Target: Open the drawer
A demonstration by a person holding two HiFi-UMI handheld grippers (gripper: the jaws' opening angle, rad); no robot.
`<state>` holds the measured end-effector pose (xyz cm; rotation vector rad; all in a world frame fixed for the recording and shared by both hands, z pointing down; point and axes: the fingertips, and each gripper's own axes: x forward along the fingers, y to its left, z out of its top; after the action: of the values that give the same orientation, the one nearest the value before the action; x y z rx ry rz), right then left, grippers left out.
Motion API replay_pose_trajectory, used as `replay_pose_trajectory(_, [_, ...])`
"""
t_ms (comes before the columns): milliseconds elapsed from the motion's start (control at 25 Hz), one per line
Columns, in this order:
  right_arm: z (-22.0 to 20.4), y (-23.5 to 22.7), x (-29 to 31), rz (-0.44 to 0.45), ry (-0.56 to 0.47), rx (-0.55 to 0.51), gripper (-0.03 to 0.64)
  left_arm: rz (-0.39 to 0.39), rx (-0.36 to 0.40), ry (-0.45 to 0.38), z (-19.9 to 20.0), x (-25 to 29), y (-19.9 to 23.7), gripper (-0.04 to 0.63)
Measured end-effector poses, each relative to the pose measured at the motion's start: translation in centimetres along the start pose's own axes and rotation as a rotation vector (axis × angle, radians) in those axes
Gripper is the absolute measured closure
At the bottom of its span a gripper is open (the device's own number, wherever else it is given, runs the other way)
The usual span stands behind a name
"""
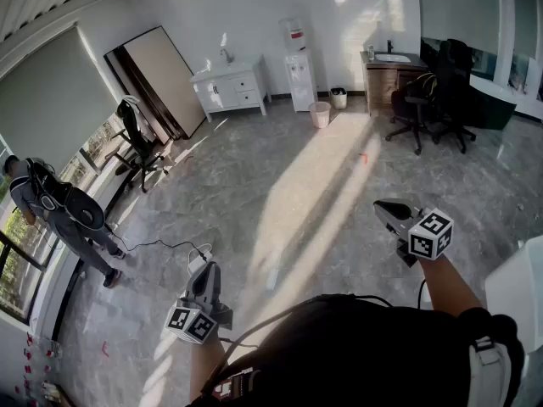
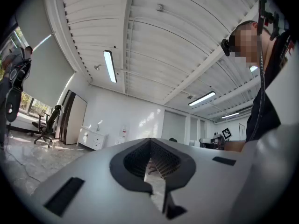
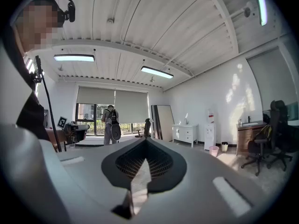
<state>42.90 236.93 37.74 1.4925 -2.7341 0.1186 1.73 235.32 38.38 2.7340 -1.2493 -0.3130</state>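
Far left by the windows (image 1: 15, 278): a second person (image 1: 59, 214), plus a cable (image 1: 161, 246) trailing over the floor (image 1: 322, 193) nearby. Trip or snag risk if routed that way. Holding left gripper (image 1: 206, 271) low over the floor with jaws pressed together, nothing between. Well short of target: likeliest drawer (image 1: 246, 83) in white cabinet (image 1: 222, 93) at the far side of the room, beside water dispenser (image 1: 299, 68). Pink bin (image 1: 320, 114) near the path, easy to kick. Holding right gripper (image 1: 383, 205) out level, likewise closed up and empty. Need to spread one pair of jaws before reaching the pull, else just bumping the front. Possibly more drawers in wooden cabinet (image 1: 383, 76) further right, with office chairs (image 1: 428, 100) just beside it; can't tell from here, so risk of heading to the wrong unit. Can't make out pulls at this range: expect slip on a shallow pinch.
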Motion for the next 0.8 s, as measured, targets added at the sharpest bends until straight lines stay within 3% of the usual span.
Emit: replay_pose_trajectory(800, [-0.94,-0.22,-0.28,-0.017,-0.011,-0.004,0.616,-0.02,-0.012,0.003,-0.56,0.13,-0.82,0.594])
